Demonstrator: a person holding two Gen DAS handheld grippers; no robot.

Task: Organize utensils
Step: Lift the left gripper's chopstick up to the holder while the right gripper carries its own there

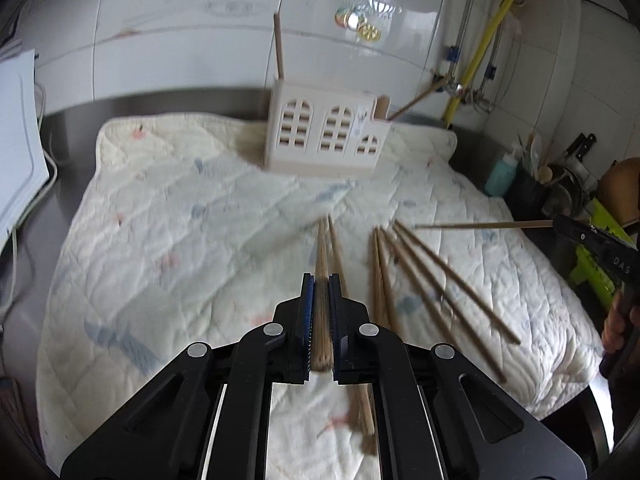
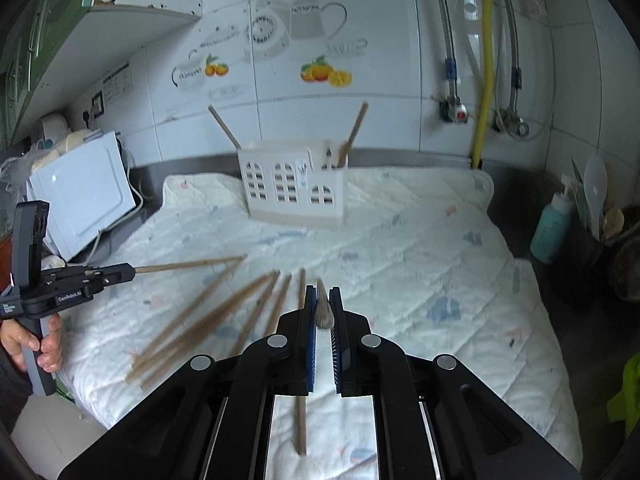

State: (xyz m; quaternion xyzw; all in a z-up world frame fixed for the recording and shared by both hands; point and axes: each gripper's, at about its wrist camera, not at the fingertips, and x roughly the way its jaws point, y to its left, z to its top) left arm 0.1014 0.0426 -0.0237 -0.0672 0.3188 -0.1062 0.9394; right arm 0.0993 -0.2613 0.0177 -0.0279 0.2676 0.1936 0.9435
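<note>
Chopsticks (image 1: 436,284), thin brown wooden sticks, lie fanned on the quilt (image 1: 200,220) toward its near edge; two more stand in the white holder (image 1: 324,136) at the far edge. The left gripper (image 1: 321,320) pinches one chopstick (image 2: 188,265), held above the quilt. The right gripper (image 2: 322,320) grips another (image 1: 484,224), blurred, probably by its thick end. A hand (image 2: 36,340) holds the left handle.

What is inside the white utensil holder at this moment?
Two wooden chopsticks stand in the white utensil holder, one leaning left, one leaning right in the lower end compartment. Their lower ends and anything else inside are hidden by the walls.
</note>
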